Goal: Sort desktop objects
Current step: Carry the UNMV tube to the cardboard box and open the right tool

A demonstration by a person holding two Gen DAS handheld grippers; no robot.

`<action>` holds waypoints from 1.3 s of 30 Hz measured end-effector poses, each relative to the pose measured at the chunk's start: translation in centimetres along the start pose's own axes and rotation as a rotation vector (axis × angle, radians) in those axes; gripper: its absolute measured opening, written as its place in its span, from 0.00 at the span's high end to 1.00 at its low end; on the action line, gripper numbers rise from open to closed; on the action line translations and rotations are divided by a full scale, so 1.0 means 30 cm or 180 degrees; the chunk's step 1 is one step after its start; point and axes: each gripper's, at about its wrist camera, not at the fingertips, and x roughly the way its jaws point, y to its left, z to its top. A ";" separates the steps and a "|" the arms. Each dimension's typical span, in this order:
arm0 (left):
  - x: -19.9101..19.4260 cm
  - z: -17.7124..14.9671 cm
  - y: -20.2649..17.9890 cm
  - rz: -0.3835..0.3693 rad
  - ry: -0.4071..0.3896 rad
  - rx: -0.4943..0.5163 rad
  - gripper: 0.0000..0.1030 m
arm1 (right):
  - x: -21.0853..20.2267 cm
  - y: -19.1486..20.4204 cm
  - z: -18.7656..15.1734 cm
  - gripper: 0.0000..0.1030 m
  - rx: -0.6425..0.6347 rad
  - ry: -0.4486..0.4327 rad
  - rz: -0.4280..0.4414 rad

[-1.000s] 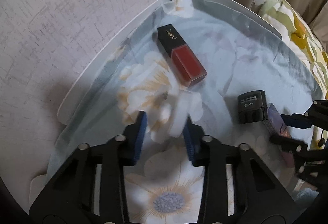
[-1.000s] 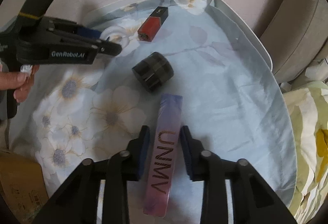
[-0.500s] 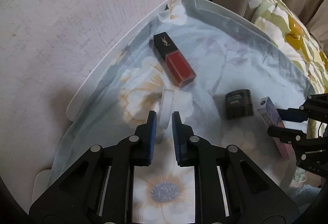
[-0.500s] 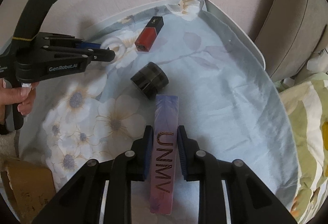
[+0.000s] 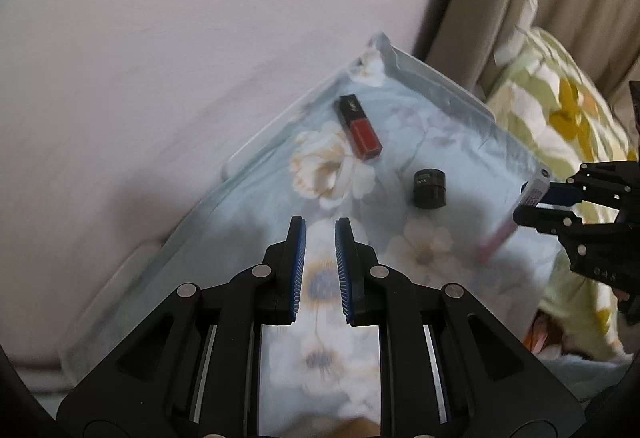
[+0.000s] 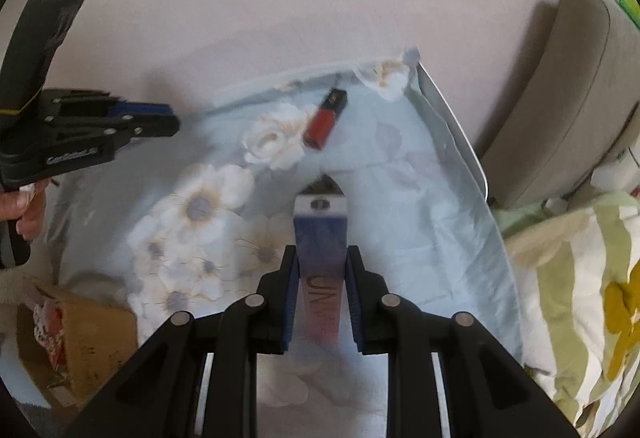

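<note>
**Box lifted off the cloth**

My right claw [image 6: 320,302], clamped narrow on the purple box [image 6: 320,238], had raised it clear of the floral cloth [image 6: 400,197]. My left claw [image 5: 320,266] had pinched shut and risen too. I couldn't tell if it held anything. The red lip tint [image 5: 360,133] and black jar [image 5: 429,187] remained unsorted.

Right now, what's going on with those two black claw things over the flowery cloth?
A person is sorting small cosmetics on a cloth-lined tray with two hand-held grippers. The right gripper is clamped on a long purple-pink box, held above the cloth. The left gripper is shut; I can't make out anything between its pads. A red lipstick and a black jar lie on the cloth.
</note>
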 end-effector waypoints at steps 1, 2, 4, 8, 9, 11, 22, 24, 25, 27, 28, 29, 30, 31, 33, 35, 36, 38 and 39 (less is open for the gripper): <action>-0.043 -0.023 0.011 0.0056 -0.0037 -0.0083 0.87 | -0.017 0.009 0.006 0.80 -0.0044 -0.0017 0.0025; -0.075 -0.042 0.021 0.0103 -0.0059 -0.0137 0.87 | -0.020 0.017 0.014 0.80 -0.0091 -0.0027 0.0047; -0.142 -0.087 0.037 0.0216 -0.0112 -0.0264 0.87 | -0.049 0.043 0.026 0.80 -0.0215 -0.0053 0.0089; -0.279 -0.190 0.065 0.0461 -0.0197 -0.0532 0.87 | -0.100 0.101 0.057 0.80 -0.0412 -0.0100 0.0277; -0.306 -0.211 0.073 0.0502 -0.0210 -0.0591 0.87 | -0.120 0.127 0.069 0.80 -0.0484 -0.0114 0.0363; -0.374 -0.273 0.090 0.0625 -0.0253 -0.0760 0.87 | -0.151 0.176 0.087 0.80 -0.0624 -0.0153 0.0501; -0.645 -0.676 0.190 0.1231 -0.0266 -0.1846 0.87 | -0.264 0.533 0.101 0.80 -0.1388 -0.0075 0.1726; -0.675 -0.748 0.185 0.1368 -0.0236 -0.2005 0.87 | -0.270 0.591 0.080 0.80 -0.1557 -0.0014 0.1843; -0.682 -0.780 0.182 0.1403 -0.0206 -0.2071 0.87 | -0.271 0.635 0.059 0.80 -0.1710 0.0034 0.1892; -0.690 -0.831 0.176 0.1454 -0.0184 -0.2175 0.87 | -0.263 0.685 0.028 0.80 -0.1913 0.0133 0.1931; -0.691 -0.863 0.171 0.1446 -0.0159 -0.2244 0.87 | -0.256 0.713 0.003 0.80 -0.2030 0.0201 0.1941; -0.692 -0.890 0.167 0.1454 -0.0145 -0.2299 0.87 | -0.249 0.729 -0.016 0.80 -0.2114 0.0259 0.1953; -0.689 -0.916 0.160 0.1465 -0.0129 -0.2346 0.87 | -0.240 0.746 -0.034 0.80 -0.2205 0.0316 0.1961; -0.685 -0.947 0.153 0.1473 -0.0101 -0.2407 0.87 | -0.236 0.762 -0.052 0.80 -0.2295 0.0355 0.1952; -0.683 -0.983 0.135 0.1487 -0.0081 -0.2472 0.87 | -0.225 0.792 -0.079 0.80 -0.2458 0.0443 0.1946; -0.673 -1.019 0.119 0.1495 -0.0051 -0.2539 0.87 | -0.220 0.812 -0.099 0.80 -0.2586 0.0483 0.1910; -0.670 -1.032 0.114 0.1487 -0.0044 -0.2570 0.87 | -0.211 0.831 -0.117 0.80 -0.2691 0.0544 0.1908; -0.659 -1.055 0.107 0.1448 -0.0030 -0.2618 0.87 | -0.201 0.859 -0.148 0.80 -0.2843 0.0593 0.1889; -0.655 -1.061 0.103 0.1452 -0.0022 -0.2621 0.87 | -0.202 0.859 -0.154 0.80 -0.2887 0.0615 0.1885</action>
